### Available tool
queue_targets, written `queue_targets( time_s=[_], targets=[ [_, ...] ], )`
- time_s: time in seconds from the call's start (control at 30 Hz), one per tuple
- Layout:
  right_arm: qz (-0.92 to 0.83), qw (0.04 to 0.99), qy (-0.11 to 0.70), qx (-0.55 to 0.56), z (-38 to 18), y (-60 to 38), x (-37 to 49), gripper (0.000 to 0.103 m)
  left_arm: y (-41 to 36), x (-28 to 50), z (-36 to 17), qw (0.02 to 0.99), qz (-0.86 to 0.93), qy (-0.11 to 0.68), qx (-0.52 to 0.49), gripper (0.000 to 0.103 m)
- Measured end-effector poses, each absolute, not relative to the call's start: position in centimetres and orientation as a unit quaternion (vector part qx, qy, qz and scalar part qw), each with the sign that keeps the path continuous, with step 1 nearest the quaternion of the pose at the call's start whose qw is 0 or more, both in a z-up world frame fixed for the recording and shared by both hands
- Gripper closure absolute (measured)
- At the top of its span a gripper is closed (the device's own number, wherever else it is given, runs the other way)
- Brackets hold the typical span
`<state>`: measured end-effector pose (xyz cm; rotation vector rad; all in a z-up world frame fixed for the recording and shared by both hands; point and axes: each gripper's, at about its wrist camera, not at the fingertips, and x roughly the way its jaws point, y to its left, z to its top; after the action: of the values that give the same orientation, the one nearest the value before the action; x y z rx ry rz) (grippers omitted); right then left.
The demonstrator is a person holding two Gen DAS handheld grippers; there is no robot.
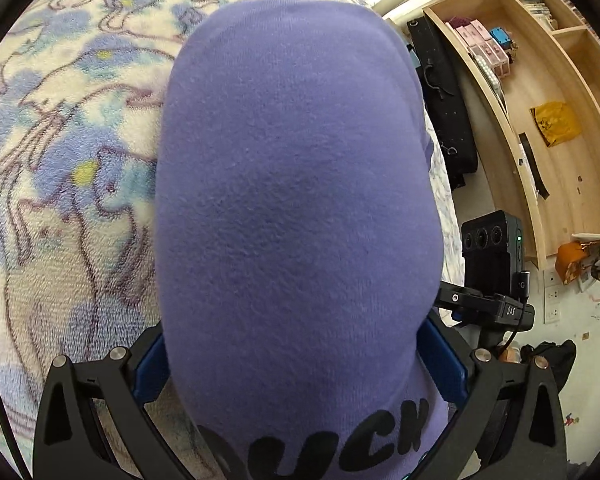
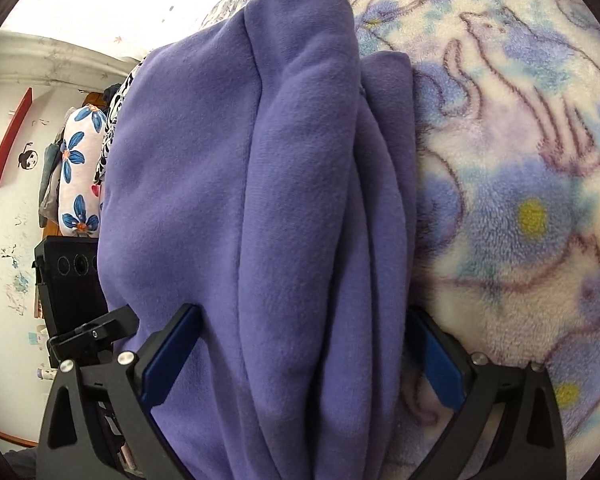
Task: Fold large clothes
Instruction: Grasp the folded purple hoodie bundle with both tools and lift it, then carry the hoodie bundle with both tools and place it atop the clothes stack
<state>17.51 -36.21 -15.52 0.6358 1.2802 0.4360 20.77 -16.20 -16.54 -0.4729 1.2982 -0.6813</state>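
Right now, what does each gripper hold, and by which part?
Both hold the purple fleece garment: left gripper near its black lettering, right gripper around bunched folds.

A fleece blanket (image 1: 60, 168) printed with blue flowers and yellow dots covers the bed. In the left wrist view, a light wooden shelf unit (image 1: 556, 128) stands beyond the bed's edge, holding boxes (image 1: 484, 44), books (image 1: 536, 4) and a yellow bag (image 1: 556, 122); a black case (image 1: 444, 100) leans beside it. In the right wrist view, a white wall (image 2: 8, 208) carries a red shelf (image 2: 10, 136), near a flowered pillow (image 2: 78, 172). Bright light washes out the top.
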Motion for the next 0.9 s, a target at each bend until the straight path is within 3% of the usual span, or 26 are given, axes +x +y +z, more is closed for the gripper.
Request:
queue_targets(
  time_s=[0.17, 0.23, 0.37, 0.63, 0.9],
  targets=[
    [0.199, 0.737, 0.578, 0.288, -15.4, -36.0, 17.6, 0.005, -16.5, 21.1, -16.8, 0.715, -0.305, 0.591, -0.214, 0.000],
    [0.208, 0.736, 0.574, 0.292, -15.4, -36.3, 17.5, 0.018, -16.0, 20.9, -16.7, 0.721, -0.301, 0.588, -0.208, 0.000],
    [0.214, 0.736, 0.567, 0.301, -15.1, -36.1, 17.3, 0.025, -16.5, 20.8, -15.8, 0.732, -0.291, 0.586, -0.191, 0.000],
    [0.206, 0.763, 0.537, 0.295, -12.6, -35.2, 16.3, 0.052, -16.6, 20.0, -13.1, 0.764, -0.276, 0.561, -0.158, 0.005],
    [0.218, 0.772, 0.526, 0.283, -10.6, -30.6, 14.6, 0.057, -12.7, 18.1, -9.6, 0.786, -0.256, 0.546, -0.137, 0.005]
  ],
)
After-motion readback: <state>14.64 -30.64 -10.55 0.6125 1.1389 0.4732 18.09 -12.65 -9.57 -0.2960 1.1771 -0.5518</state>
